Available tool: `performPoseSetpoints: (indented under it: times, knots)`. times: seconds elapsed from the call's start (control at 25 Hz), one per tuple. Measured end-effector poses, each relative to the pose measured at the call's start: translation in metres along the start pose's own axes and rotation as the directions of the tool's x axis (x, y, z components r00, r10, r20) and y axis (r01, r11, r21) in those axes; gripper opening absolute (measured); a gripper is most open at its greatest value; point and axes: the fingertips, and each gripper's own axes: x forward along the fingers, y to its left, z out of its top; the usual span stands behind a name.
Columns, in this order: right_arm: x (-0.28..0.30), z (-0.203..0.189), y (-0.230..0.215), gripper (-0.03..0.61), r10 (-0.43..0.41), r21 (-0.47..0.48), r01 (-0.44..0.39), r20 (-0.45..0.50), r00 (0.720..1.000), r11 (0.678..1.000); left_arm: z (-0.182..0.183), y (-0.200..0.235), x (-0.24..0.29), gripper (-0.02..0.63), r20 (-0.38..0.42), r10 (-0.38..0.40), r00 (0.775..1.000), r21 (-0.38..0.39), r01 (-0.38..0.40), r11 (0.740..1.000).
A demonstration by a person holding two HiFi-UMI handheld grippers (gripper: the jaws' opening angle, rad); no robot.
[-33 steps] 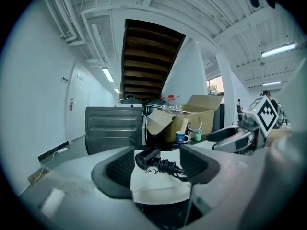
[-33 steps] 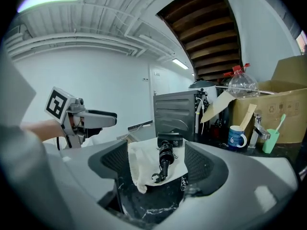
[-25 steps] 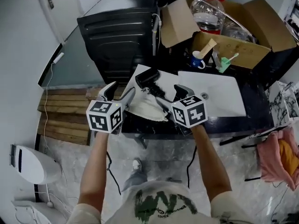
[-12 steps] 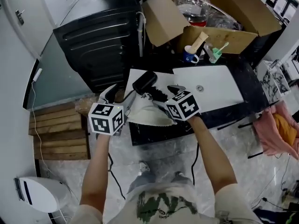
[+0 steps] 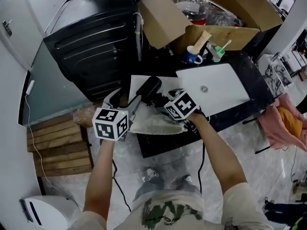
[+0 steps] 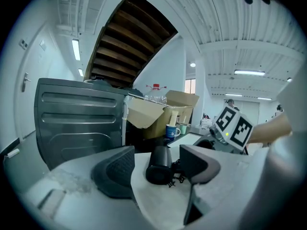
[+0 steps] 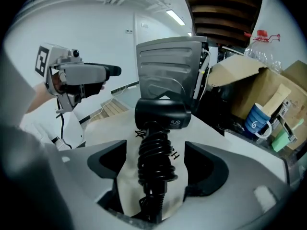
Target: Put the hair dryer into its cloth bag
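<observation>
Looking down the jaws of each tool, found the left gripper and the right gripper at the near edge of the black table, with nothing gripped.

Read the left jaws as spread wide, with pale cloth low between them and one round end of the hair dryer just beyond. Read the right jaws as spread too, set on either side of the handle and the cord coiled round it. Saw a gap at each pad, so no pinch.

Made out the hair dryer lying flat on top of the cloth bag, handle toward the right gripper. Saw the bag limp and flat beneath it, partly on a white sheet. Could not tell the mouth edge from the rest, nor open from shut.

Judged the task barely begun: 0 parts of the dryer inside the bag, 2 grippers in position, no hold taken. Left to do, by that reading:
- close on the handle
- lift the dryer clear
- open the bag with the other gripper
- slide the dryer in

Noted a blue cup and a cardboard box well apart at the back of the table, out of the way.
</observation>
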Motion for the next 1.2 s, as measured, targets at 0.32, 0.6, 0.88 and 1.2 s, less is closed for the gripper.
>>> performPoseSetpoints:
  times: [0.32,0.6,0.88,1.2]
  knots:
    - [0.026,-0.011,-0.003,0.347,-0.001,0.013,0.002,-0.082,0.997,1.0,-0.006,0.003,0.008,0.305,-0.017,-0.026,1.0,0.003,0.026,1.0]
    - [0.035,-0.012,-0.002,0.293,0.004,0.001,-0.004,-0.116,0.993,1.0,-0.007,0.013,0.003,0.305,-0.025,-0.005,1.0,0.014,0.005,1.0]
    - [0.036,-0.012,0.002,0.262,0.019,0.02,-0.017,-0.108,0.994,1.0,-0.009,0.014,0.002,0.305,-0.027,0.001,1.0,0.024,0.0,1.0]
    - [0.009,0.006,0.004,0.261,-0.002,0.104,0.003,-0.007,1.0,0.995,-0.005,0.003,-0.007,0.305,-0.018,-0.001,1.0,0.033,0.001,0.999]
